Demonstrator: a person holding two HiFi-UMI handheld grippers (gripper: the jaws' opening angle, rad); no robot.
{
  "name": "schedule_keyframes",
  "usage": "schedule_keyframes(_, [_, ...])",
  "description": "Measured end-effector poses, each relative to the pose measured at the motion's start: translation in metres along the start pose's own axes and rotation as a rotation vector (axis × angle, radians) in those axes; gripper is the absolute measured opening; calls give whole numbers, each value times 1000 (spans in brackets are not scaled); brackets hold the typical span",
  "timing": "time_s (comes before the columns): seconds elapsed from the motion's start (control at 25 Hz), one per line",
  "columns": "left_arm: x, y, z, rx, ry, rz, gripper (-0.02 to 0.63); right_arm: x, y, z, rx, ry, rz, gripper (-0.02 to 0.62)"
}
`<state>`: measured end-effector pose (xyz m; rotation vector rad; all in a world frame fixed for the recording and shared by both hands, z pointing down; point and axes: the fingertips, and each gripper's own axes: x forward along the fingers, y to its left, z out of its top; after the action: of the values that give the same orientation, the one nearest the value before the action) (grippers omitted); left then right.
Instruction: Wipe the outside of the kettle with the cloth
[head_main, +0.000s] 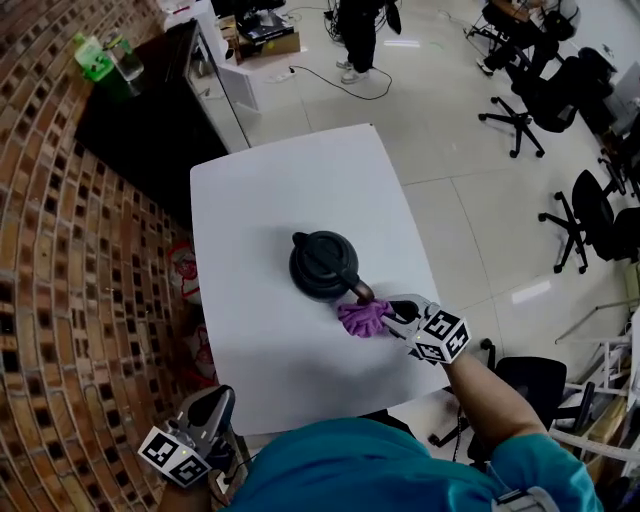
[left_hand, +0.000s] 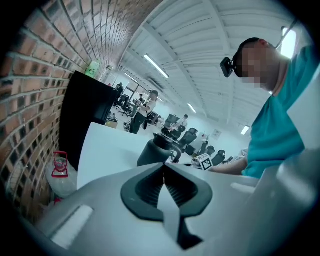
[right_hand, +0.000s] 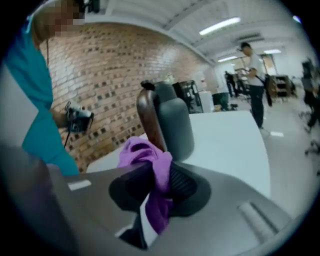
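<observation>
A dark grey kettle (head_main: 322, 264) with a brown handle stands in the middle of the white table (head_main: 270, 190). My right gripper (head_main: 393, 318) is shut on a purple cloth (head_main: 363, 317), which it holds close beside the kettle's handle at the near right side. The right gripper view has the cloth (right_hand: 150, 165) bunched between the jaws, with the kettle (right_hand: 167, 125) just beyond it. My left gripper (head_main: 205, 420) hangs low off the table's near left corner, shut and empty. From the left gripper view the kettle (left_hand: 157, 150) is far off.
A brick wall (head_main: 50, 250) runs along the left, with a black cabinet (head_main: 150, 110) at the far left. Office chairs (head_main: 540, 95) stand on the floor to the right. A plastic bottle (left_hand: 61, 172) sits by the wall below the table. A person (head_main: 358, 35) stands far off.
</observation>
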<state>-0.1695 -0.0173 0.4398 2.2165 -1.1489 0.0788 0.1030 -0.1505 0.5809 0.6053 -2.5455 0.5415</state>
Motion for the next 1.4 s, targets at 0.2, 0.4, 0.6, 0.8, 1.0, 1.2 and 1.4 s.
schedule_keyframes(0.2, [6, -17, -5, -4, -9, 37, 3, -20, -52, 3, -206, 90, -53, 72])
schedule_keyframes(0.4, [9, -22, -10, -16, -16, 71, 3, -17, -66, 82, -210, -117, -49, 72])
schedule_keyframes(0.6, [19, -28, -15, -30, -15, 77, 3, 26, -64, 81, -272, -63, 6, 71])
schedule_keyframes(0.8, [23, -24, -29, -56, -3, 85, 3, 59, -74, 23, -347, 123, 20, 71])
schedule_keyframes(1.0, [25, -25, -24, -53, -12, 73, 3, 38, -77, 42, -361, 76, 2, 71])
schedule_keyframes(1.2, [23, -20, -6, -25, -39, 64, 3, -17, -53, 138, -501, -100, 9, 71])
schedule_keyframes(1.4, [37, -14, 14, 42, -52, 43, 3, 10, -40, 130, -626, -24, 47, 69])
